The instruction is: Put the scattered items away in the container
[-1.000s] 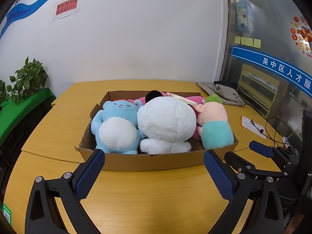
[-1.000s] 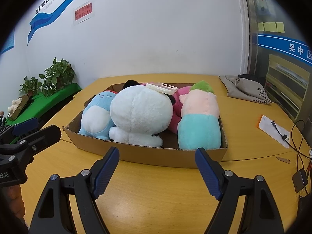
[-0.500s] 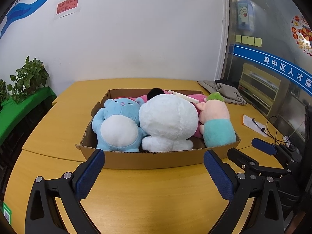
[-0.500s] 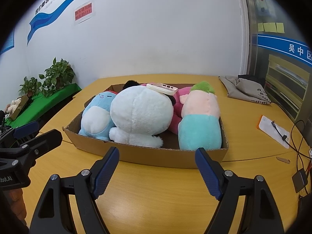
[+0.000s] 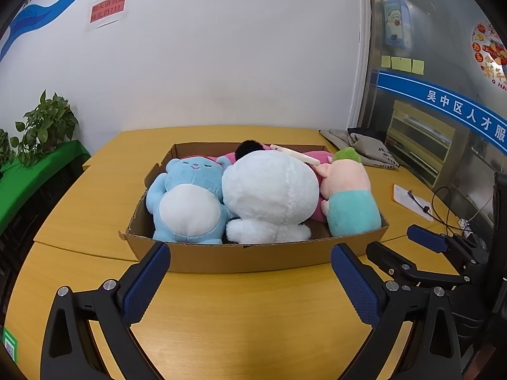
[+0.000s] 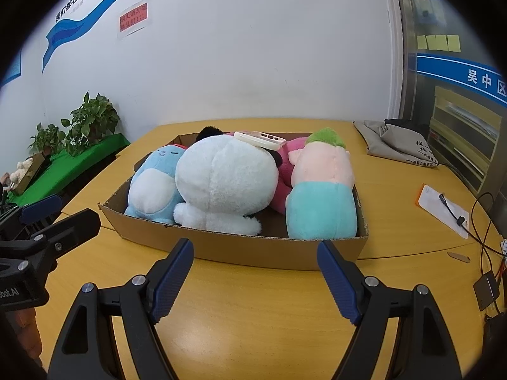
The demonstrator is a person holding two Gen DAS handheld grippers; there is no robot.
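Observation:
A shallow cardboard box (image 5: 253, 258) (image 6: 269, 250) stands on the yellow table. In it lie a blue plush (image 5: 187, 199) (image 6: 152, 190), a big white plush (image 5: 269, 190) (image 6: 225, 180), a pink plush (image 6: 286, 171) and a pink-and-teal plush with green top (image 5: 348, 196) (image 6: 320, 196). A white phone case (image 6: 259, 139) (image 5: 294, 155) rests on top of the white plush. My left gripper (image 5: 250, 281) is open and empty in front of the box. My right gripper (image 6: 255, 280) is open and empty, also in front of the box.
Grey cloth bags (image 6: 399, 145) (image 5: 361, 145) lie at the table's back right. A paper with a cable (image 6: 443, 209) (image 5: 412, 201) lies at the right. Potted plants (image 6: 88, 123) stand on a green shelf at the left. The wall is behind the table.
Both grippers have drifted slightly, so the box sits a little higher in the left wrist view. The box contents have not moved; both grippers stay open.

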